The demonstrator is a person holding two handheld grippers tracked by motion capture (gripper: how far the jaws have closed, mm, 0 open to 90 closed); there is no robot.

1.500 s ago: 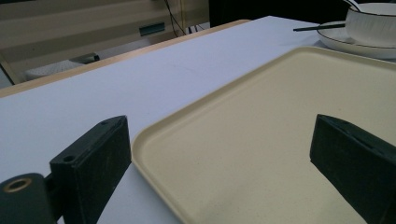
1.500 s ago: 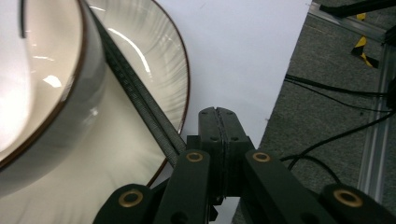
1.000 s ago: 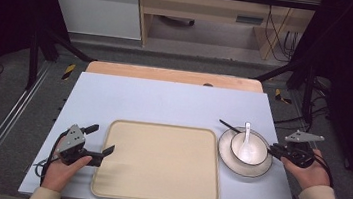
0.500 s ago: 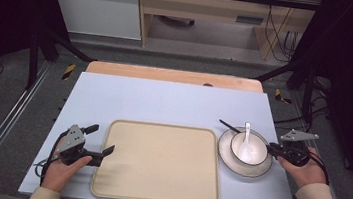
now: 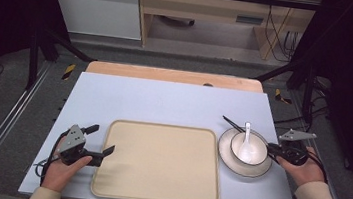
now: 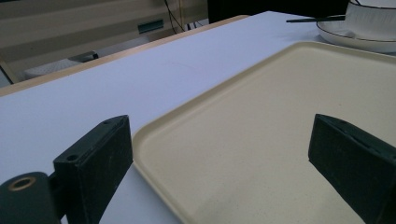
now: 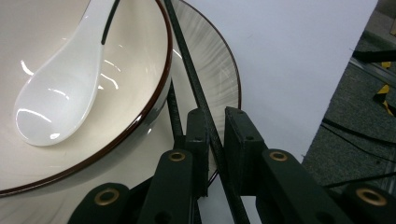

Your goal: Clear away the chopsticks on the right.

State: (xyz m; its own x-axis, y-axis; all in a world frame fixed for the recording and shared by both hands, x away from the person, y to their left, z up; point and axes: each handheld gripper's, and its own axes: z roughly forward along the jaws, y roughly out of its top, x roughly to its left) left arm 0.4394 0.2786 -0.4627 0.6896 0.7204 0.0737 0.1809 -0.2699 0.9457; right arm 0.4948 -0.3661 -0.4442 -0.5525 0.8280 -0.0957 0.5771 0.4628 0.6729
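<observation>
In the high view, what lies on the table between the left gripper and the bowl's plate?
The beige tray alone spans that stretch, between the left gripper and the plate. The high view shows its surface bare; the left gripper view shows the open jaws straddling its corner.

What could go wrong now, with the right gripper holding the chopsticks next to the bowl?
1. The right gripper has its jaws closed on just one chopstick; the other chopstick lies outside them and may stay behind or roll off the plate.
2. The chopsticks pass close to the bowl, so lifting them might nudge it and shake the spoon.
3. The left gripper is open at the tray edge and could push it.
</observation>
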